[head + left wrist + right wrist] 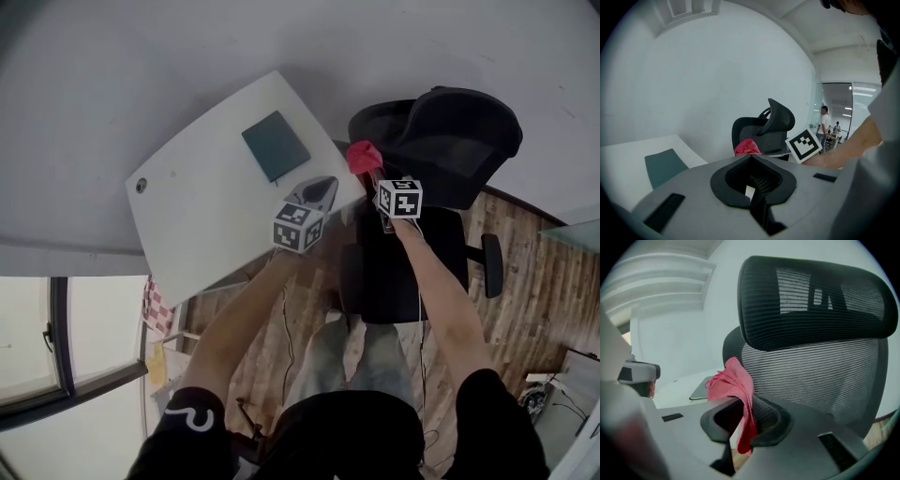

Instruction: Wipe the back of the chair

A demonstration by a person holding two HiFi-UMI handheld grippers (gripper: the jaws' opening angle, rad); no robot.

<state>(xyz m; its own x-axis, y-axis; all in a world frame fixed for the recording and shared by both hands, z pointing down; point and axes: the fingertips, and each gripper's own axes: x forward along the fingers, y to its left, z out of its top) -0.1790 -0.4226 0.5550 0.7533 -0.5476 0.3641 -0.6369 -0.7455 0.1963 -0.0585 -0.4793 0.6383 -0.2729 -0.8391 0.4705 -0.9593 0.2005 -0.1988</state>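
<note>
The wood-plank floor (pixel 530 272) runs under everything here. On it stands a long white rectangular surface (pixel 202 216), angled away to the left, and just off its right-hand end is the black mesh-backed office chair with a headrest (pixel 448 131). The chair's seat faces the person, who stands right at its front edge with both forearms stretched out over it. In the right gripper view the chair (pixel 813 371) fills the frame, with the curved headrest above and the grey mesh back below.

A dark teal flat rectangular pad (pixel 276 145) lies on the far half of the surface, well apart from the chair.

The left tongs (pixel 319 187) hang over the near right corner of the surface. In their own view the left tongs (pixel 757 199) have their jaws drawn together with nothing between them.

The right tongs (pixel 377 174) reach toward the left edge of the chair's back. They (pixel 743 427) are clamped on a crumpled red cloth (pixel 733 380), which bunches up above the jaws while a tail of it hangs down between them. The cloth (pixel 364 156) is right up by the mesh back at its left side. I cannot tell whether it is actually touching.
</note>
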